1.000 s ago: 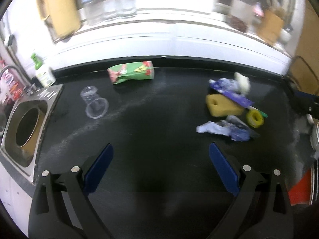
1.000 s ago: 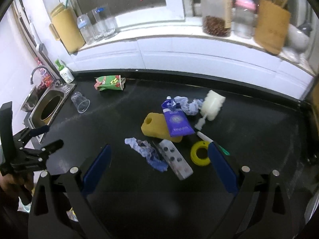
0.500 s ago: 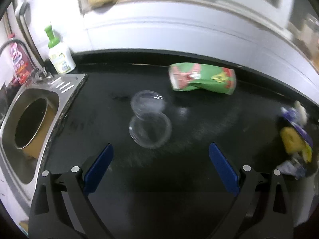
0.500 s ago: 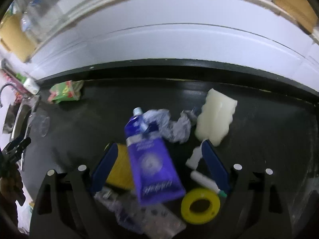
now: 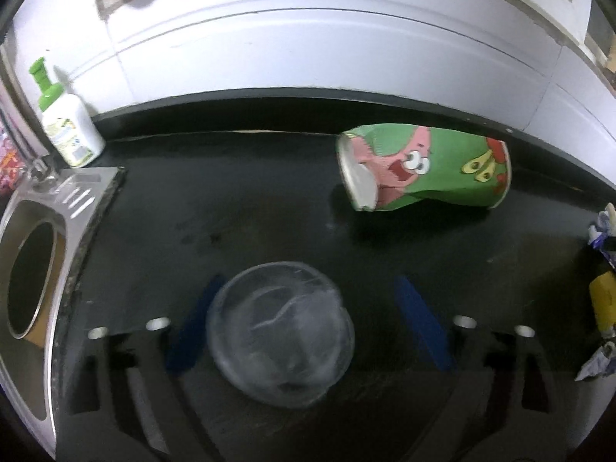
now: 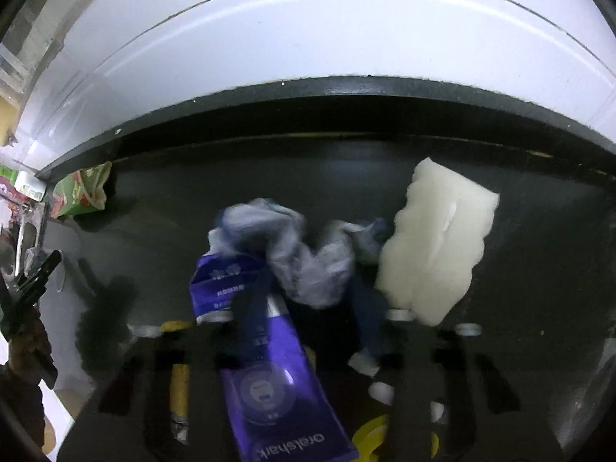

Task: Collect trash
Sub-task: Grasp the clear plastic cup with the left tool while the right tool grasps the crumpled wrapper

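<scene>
In the left wrist view a clear plastic cup point(image 5: 280, 340) lies on its side on the black counter, between the blue pads of my open left gripper point(image 5: 306, 323). A crushed green paper cup point(image 5: 423, 171) lies beyond it to the right. In the right wrist view my right gripper point(image 6: 308, 300) has its jaws narrowed on either side of a crumpled grey-blue wrapper point(image 6: 304, 254), which lies against a purple toothpaste tube point(image 6: 265, 362). The image is blurred and whether the pads touch the wrapper does not show.
A steel sink point(image 5: 30, 288) and a green-capped soap bottle point(image 5: 65, 123) stand at the left. A white sponge brush point(image 6: 435, 246), a yellow tape ring point(image 6: 377, 442) and a yellow sponge point(image 6: 179, 385) lie around the wrapper. A white tiled wall runs behind the counter.
Both grippers moved forward and down. The left one now straddles the clear cup. The right one's jaws narrowed and reached the crumpled wrapper.
</scene>
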A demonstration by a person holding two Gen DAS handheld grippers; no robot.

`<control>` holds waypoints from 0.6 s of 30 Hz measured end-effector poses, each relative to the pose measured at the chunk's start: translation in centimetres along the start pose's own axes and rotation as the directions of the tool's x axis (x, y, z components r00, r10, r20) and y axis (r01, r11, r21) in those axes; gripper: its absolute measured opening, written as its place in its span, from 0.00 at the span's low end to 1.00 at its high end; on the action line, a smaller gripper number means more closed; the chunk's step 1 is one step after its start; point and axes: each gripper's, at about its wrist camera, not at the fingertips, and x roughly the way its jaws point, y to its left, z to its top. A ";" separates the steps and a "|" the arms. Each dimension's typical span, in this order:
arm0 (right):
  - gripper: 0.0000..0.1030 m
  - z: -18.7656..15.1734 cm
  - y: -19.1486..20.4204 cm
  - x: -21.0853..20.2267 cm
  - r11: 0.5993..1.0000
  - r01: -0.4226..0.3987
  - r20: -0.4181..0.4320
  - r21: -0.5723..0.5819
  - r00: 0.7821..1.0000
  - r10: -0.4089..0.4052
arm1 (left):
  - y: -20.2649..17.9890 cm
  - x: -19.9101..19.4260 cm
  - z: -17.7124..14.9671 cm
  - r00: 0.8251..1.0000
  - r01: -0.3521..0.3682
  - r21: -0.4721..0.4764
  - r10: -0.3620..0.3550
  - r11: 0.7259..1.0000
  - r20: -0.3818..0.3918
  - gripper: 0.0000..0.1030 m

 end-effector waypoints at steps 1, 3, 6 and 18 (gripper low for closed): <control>0.29 0.0 0.0 -0.3 1.000 -0.002 0.013 -0.002 1.000 0.002 | 0.0 0.0 0.1 1.000 -0.001 0.001 0.001 1.000 -0.004 0.52; 0.28 0.0 0.3 -1.0 1.000 0.003 0.030 -0.023 1.000 -0.002 | -0.2 -0.2 0.2 1.000 0.000 -0.009 0.000 1.000 -0.016 0.32; 0.27 0.0 0.9 -2.3 0.999 -0.001 0.062 -0.042 0.998 0.004 | -0.9 -1.6 0.0 1.000 0.009 -0.014 -0.009 1.000 -0.002 0.26; 0.27 -2.2 4.6 -8.8 0.991 -0.010 0.144 -0.135 0.989 0.029 | -4.9 -11.5 -1.7 0.999 0.030 -0.016 -0.030 0.999 0.025 0.26</control>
